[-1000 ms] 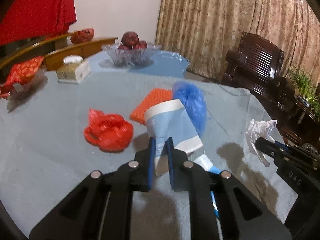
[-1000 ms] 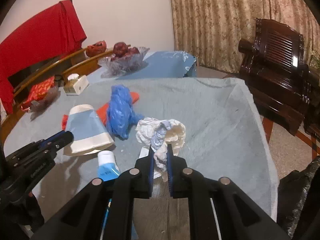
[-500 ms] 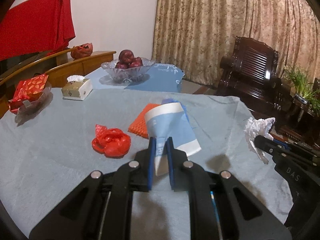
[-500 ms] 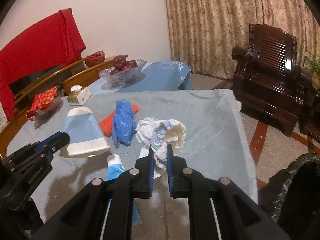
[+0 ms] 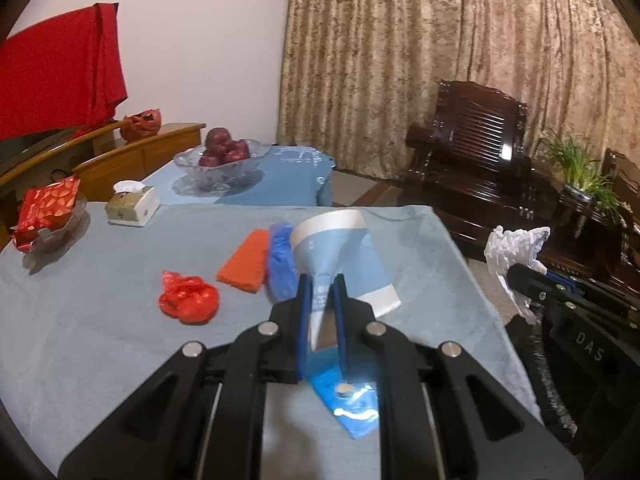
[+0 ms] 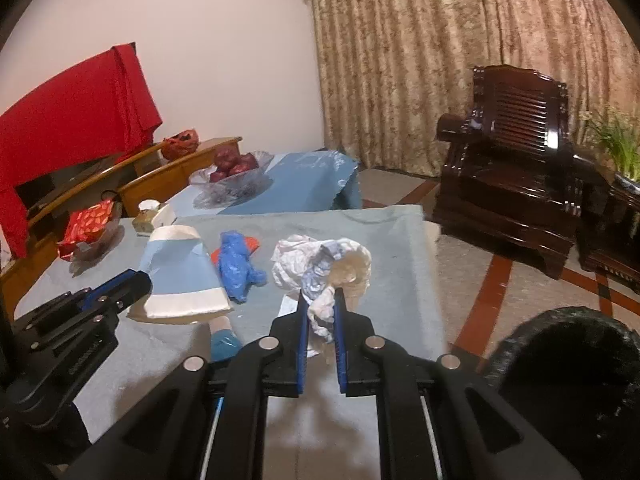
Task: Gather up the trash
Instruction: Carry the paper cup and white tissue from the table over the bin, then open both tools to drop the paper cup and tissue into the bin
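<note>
My left gripper [image 5: 322,284] is shut on a flattened blue and white paper cup [image 5: 334,248], held above the table; the cup also shows in the right wrist view [image 6: 180,272]. My right gripper [image 6: 320,300] is shut on a wad of crumpled white paper [image 6: 320,264], lifted over the table's right edge; the wad also shows in the left wrist view [image 5: 514,248]. A black trash bag [image 6: 568,384] gapes open on the floor at the lower right. On the table lie a red plastic bag [image 5: 188,300], an orange sponge-like piece [image 5: 246,260], a blue glove [image 5: 280,260] and a blue tube [image 5: 348,404].
The table has a grey-blue cloth [image 5: 100,280]. At its far side stand a tissue box [image 5: 130,202], a red snack packet [image 5: 46,210] and a glass fruit bowl [image 5: 224,158]. A dark wooden armchair [image 6: 516,184] stands right of the table.
Both grippers have lifted and drawn back with their loads. The table looks lower and farther, and the black trash bag has come into the right wrist view.
</note>
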